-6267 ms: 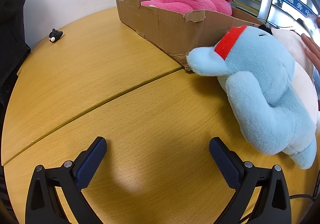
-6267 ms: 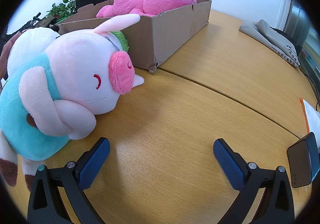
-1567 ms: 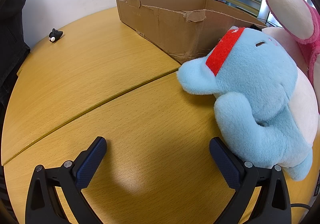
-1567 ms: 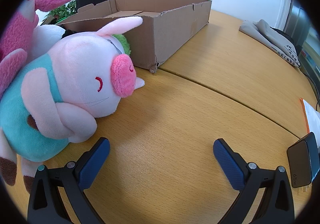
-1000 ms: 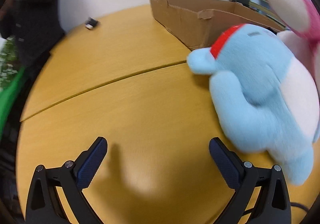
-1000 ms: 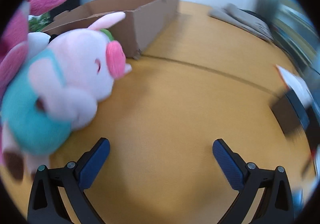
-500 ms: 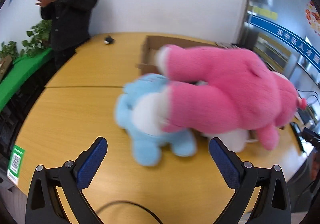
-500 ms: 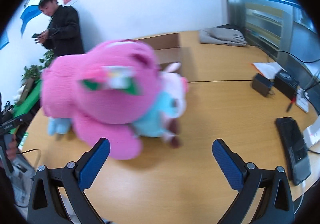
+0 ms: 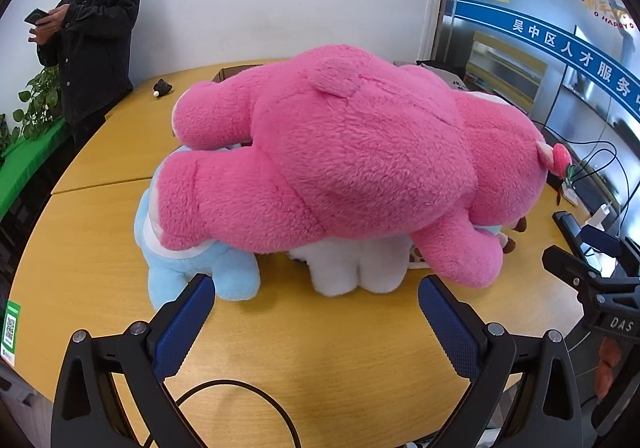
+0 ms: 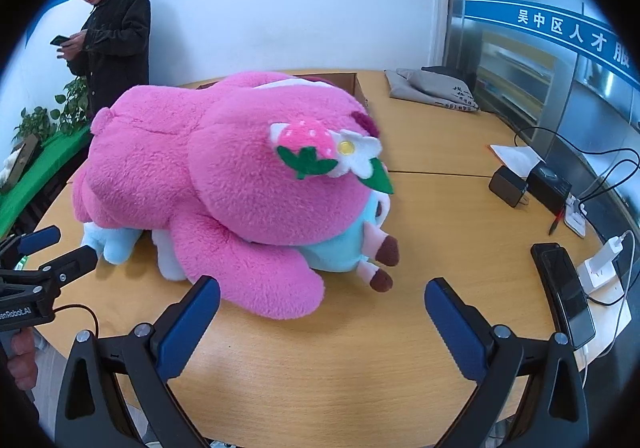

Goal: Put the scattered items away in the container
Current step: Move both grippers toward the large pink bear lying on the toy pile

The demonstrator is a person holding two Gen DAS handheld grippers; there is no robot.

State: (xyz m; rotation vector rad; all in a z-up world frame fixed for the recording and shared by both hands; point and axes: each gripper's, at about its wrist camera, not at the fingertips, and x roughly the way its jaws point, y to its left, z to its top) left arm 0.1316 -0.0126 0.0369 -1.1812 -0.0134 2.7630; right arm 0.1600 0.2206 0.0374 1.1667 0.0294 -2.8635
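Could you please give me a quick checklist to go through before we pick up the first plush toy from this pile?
1. Left gripper open, nothing held: ok.
2. Right gripper open, nothing held: ok.
3. Pink plush lies on top of the pile, reachable first: ok.
4. Blue plush free to lift: not ok, pinned under the pink one.
5. Cardboard box has room: cannot tell, mostly hidden behind the pile.
6. Phone and charger cables clear of the pile: ok.

Plush toys on the desk (image 9: 100, 240): four. One pink bear (image 9: 352, 152), one light-blue toy (image 9: 188, 268), one white toy (image 9: 356, 268), one teal-bodied pig (image 10: 344, 244) (mostly covered). Cardboard box (image 10: 352, 82): one. Phones (image 10: 564, 288): one. Folded grey bags (image 10: 436, 90): one.
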